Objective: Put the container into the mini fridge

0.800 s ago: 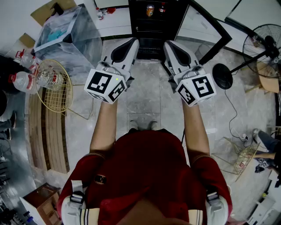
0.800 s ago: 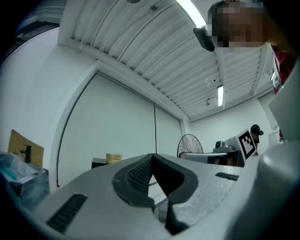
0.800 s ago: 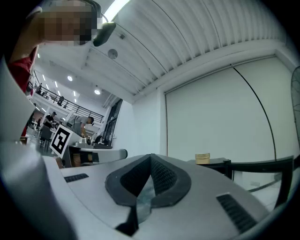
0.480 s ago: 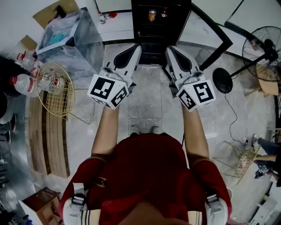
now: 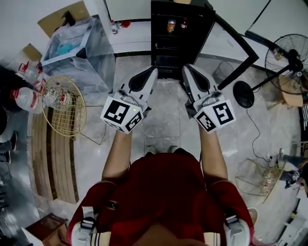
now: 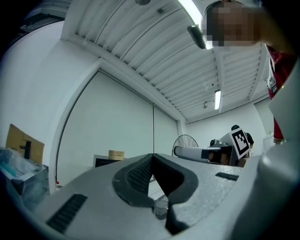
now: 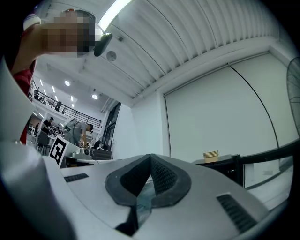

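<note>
L gripper [image 5: 151, 72], R gripper [image 5: 186, 69] lower in view; both closed, empty; tile floor [image 5: 161, 115], mini fridge [image 5: 175, 48].

mini fridge [image 5: 178, 38] ahead, basket [image 5: 67, 113] left, fan [image 5: 288, 53] right

mini fridge [image 5: 166, 53] top cropped, items [image 5: 171, 25] inside too small to ID

Bright ceiling strip light [image 6: 190, 10], fisheye bending, dark corners
</note>
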`<control>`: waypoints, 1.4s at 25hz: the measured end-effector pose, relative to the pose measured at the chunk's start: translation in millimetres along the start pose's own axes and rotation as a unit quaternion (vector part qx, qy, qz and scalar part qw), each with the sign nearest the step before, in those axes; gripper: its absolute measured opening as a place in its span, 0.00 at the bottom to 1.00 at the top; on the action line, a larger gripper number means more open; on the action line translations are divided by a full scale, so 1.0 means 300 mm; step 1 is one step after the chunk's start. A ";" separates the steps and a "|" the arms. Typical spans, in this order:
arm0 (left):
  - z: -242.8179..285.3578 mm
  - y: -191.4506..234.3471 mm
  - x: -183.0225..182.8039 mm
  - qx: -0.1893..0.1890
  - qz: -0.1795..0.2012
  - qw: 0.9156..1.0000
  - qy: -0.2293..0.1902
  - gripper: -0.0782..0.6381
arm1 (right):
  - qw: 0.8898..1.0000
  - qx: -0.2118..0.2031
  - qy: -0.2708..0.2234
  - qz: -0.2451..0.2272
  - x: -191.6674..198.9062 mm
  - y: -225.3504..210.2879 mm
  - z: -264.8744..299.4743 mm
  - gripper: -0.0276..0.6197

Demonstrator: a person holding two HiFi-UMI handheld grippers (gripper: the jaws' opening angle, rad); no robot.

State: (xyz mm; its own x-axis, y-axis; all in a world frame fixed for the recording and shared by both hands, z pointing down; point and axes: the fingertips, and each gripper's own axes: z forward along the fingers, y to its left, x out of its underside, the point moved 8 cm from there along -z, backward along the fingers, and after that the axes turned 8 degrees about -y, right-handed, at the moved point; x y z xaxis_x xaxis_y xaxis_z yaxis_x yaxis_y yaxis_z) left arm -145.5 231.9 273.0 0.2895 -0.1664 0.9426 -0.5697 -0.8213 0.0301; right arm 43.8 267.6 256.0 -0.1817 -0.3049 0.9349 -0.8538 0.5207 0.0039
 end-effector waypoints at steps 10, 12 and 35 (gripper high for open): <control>-0.068 0.146 -0.036 0.011 -0.014 1.000 -0.016 0.12 | 1.000 0.011 0.003 -0.012 0.013 0.069 0.086 0.04; -0.060 0.166 -0.041 0.014 -0.014 1.000 -0.018 0.12 | 1.000 0.013 0.001 -0.017 0.009 0.063 0.101 0.04; 0.371 0.417 0.073 0.007 0.018 1.000 0.007 0.12 | 0.999 0.014 -0.038 0.003 0.110 -0.413 0.318 0.04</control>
State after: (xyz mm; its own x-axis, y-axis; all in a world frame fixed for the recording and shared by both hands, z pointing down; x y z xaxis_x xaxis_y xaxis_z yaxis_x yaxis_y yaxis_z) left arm -124.8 64.7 260.5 0.2584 -0.1881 0.9476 -0.5685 -0.8227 -0.0083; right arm 97.0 117.0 252.6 -0.2219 -0.3622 0.9053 -0.8656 0.5005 -0.0119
